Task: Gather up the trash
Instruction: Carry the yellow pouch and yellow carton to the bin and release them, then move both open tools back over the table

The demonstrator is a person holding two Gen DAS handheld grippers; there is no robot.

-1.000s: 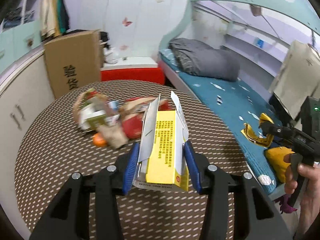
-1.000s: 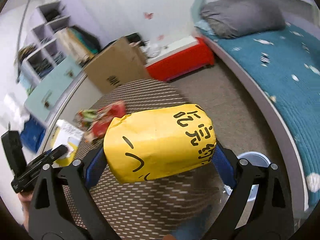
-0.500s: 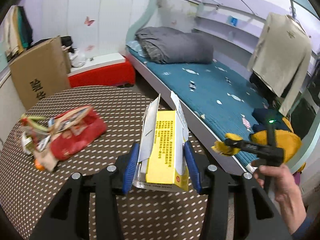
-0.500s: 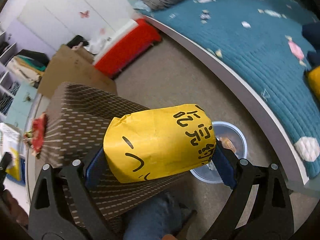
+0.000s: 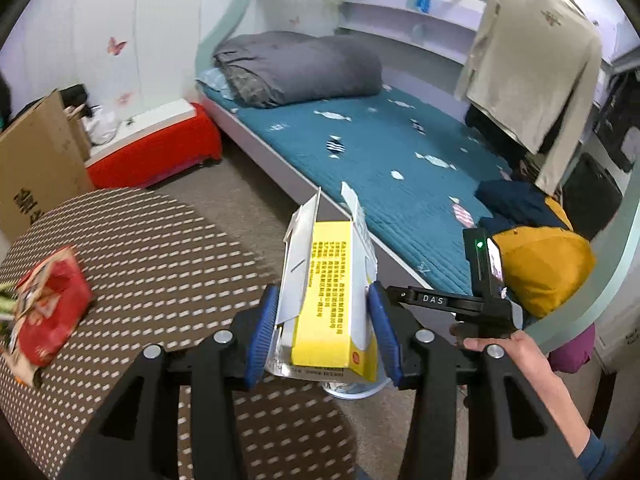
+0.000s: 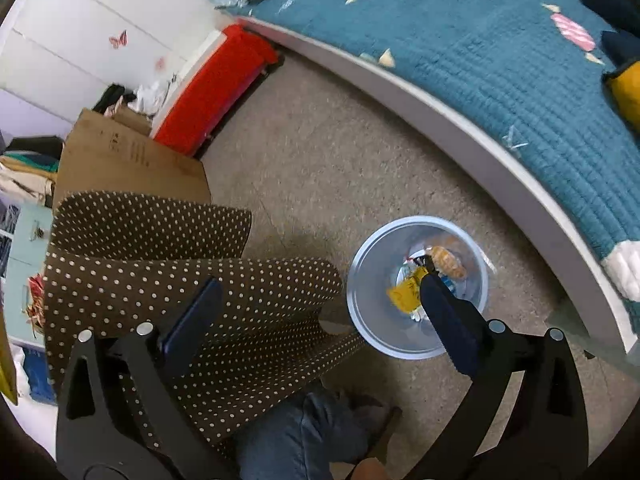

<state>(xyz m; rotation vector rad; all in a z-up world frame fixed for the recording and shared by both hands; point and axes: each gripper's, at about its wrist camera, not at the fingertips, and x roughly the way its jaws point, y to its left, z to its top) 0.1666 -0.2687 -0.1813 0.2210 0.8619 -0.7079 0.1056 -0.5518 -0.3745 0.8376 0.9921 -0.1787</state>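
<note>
left claw: pinching yellow-white cardboard carton
right claw: spread, above grey round bin holding yellow wrapper

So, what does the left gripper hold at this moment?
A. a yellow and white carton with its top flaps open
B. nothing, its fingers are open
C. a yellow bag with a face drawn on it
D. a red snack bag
A: in the left wrist view the left gripper has its blue fingers pressed on both sides of the yellow and white carton, whose top flaps stand open.
</note>
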